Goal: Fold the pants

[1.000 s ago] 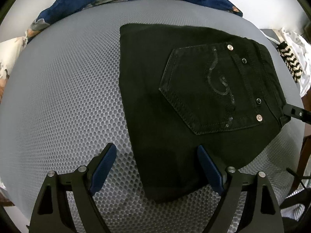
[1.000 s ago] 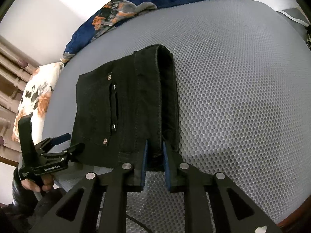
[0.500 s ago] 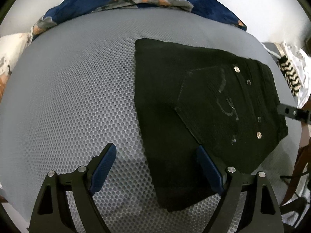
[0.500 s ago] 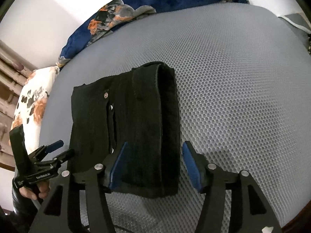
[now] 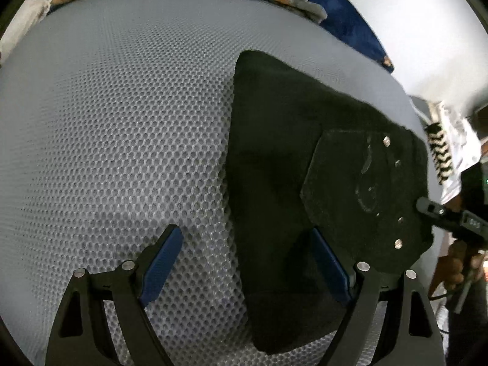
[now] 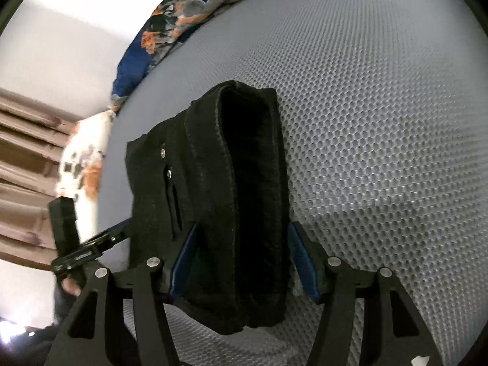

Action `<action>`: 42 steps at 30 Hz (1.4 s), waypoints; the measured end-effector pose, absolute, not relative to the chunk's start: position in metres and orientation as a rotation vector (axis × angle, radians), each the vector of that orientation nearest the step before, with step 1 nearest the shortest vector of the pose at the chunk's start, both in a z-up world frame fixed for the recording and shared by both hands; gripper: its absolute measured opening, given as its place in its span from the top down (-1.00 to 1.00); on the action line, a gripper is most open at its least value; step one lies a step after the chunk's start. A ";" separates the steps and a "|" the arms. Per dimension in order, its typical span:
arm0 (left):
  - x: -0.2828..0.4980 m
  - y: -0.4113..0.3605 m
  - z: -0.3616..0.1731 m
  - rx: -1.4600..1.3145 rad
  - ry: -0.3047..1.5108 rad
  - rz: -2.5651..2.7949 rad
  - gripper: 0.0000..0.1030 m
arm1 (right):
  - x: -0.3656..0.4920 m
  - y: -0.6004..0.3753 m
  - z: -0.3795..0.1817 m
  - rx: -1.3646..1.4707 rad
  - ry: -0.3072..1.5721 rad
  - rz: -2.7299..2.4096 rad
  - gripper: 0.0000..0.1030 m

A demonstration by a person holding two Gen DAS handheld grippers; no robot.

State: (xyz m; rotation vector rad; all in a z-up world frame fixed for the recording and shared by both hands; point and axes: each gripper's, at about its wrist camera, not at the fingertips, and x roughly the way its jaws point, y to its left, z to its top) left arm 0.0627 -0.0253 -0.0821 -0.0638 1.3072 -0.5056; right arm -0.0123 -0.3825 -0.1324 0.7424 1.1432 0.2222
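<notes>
Pants (image 5: 274,183): black denim, folded into a thick flat packet that lies on the grey mat; a five-sided back pocket (image 5: 360,195) with pale curved stitching and small metal rivets faces up.
Pants, right view (image 6: 219,201): the folded edge shows as a rounded, stacked roll with stitched seams, rivets and a narrow slot near the left edge.
Mat (image 5: 116,140): grey mesh with a regular honeycomb of small holes, domed by the lens; shadows fall under both claws.
Left claw (image 5: 247,262): black frame with blue pads, jaws wide apart and holding nothing; one pad is over bare mat, the other over the near part of the pants.
Right claw (image 6: 241,262): jaws have just been opening; the blue pads now stand on either side of the folded roll, with a gap at each side, so it does not grip.
Bedding (image 6: 170,24): dark blue cloth with orange and grey flowers, bunched along the far edge of the mat.
Hard to make out: whether the left claw's right pad touches the cloth; the pale flowered thing at the left of the right view is blurred.
Cut off: the person's hand (image 5: 457,262) on the right claw's handle, at the frame edge.
</notes>
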 end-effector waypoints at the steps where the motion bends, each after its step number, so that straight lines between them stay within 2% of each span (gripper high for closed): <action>1: 0.064 -0.023 -0.081 -0.074 1.311 -0.516 -0.66 | -0.012 -0.384 -0.134 0.754 1.146 0.235 -0.14; 15: 0.090 -0.052 -0.086 -0.196 1.334 -0.674 -0.66 | 0.014 -0.394 -0.149 0.788 1.152 0.403 -0.13; 17: 0.093 -0.062 -0.087 -0.224 1.331 -0.716 -0.66 | 0.022 -0.392 -0.153 0.800 1.152 0.447 -0.01; 23: 0.095 -0.077 -0.088 -0.243 1.287 -0.739 -0.66 | 0.038 -0.386 -0.162 0.870 1.112 0.471 0.16; 25: 0.097 -0.081 -0.087 -0.228 1.279 -0.693 -0.43 | 0.037 -0.381 -0.156 0.845 1.095 0.437 0.31; 27: 0.103 -0.087 -0.087 -0.199 1.276 -0.644 0.03 | 0.034 -0.378 -0.148 0.840 1.078 0.421 0.40; 30: 0.102 -0.085 -0.082 -0.185 1.256 -0.623 0.38 | 0.033 -0.368 -0.131 0.828 1.054 0.401 0.51; 33: 0.097 -0.091 -0.070 -0.174 1.226 -0.631 0.55 | 0.035 -0.355 -0.114 0.808 1.039 0.391 0.53; 42: 0.099 -0.071 -0.040 -0.157 1.142 -0.614 0.61 | 0.067 -0.323 -0.083 0.792 1.019 0.400 0.55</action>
